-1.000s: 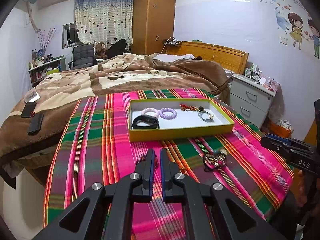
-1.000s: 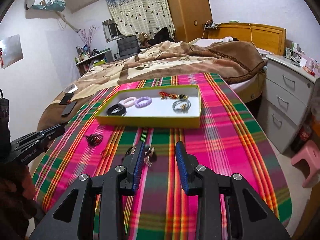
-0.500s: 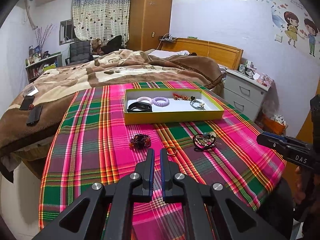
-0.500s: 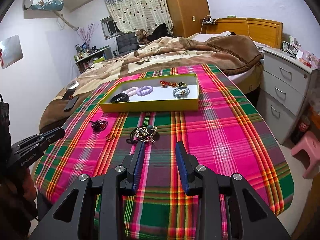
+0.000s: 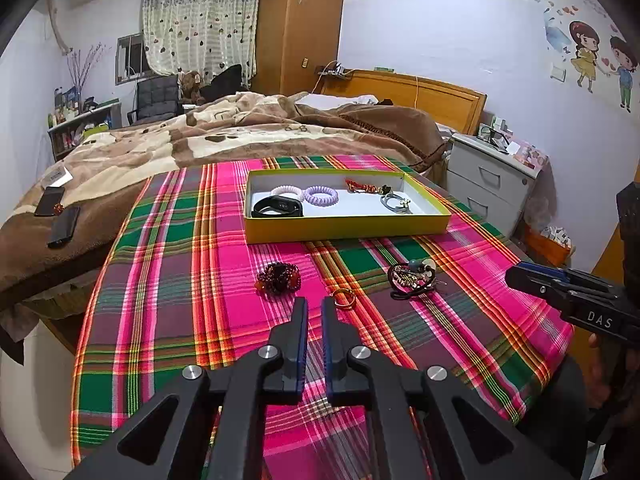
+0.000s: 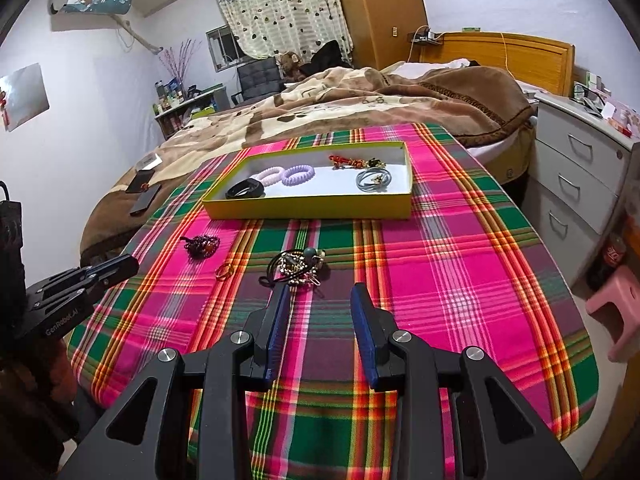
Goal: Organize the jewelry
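Note:
A yellow tray point(image 5: 348, 230) point(image 6: 312, 208) on the plaid cloth holds a black band point(image 5: 278, 208), two coil hair ties, a red piece and a grey ring. On the cloth in front of it lie a dark red bead bracelet point(image 5: 278, 276) point(image 6: 202, 245), a gold ring point(image 5: 344, 298) point(image 6: 225, 270) and a tangle of black cord and beads point(image 5: 412, 276) point(image 6: 296, 268). My left gripper point(image 5: 314, 302) hovers between the bracelet and the ring, its jaws opening from a narrow slit with nothing between them. My right gripper point(image 6: 320, 292) stands open and empty just short of the tangle.
Behind the table is a bed with a brown blanket point(image 5: 248, 136), with two phones point(image 5: 56, 216) on its left side. Grey drawers point(image 6: 580, 176) and a pink stool point(image 6: 616, 312) stand to the right. The rounded table edge point(image 6: 576, 412) drops off near me.
Both views have drawn back from the tray. The bracelet, ring and tangle, partly hidden behind the fingers before, now lie in plain sight ahead of the fingertips.

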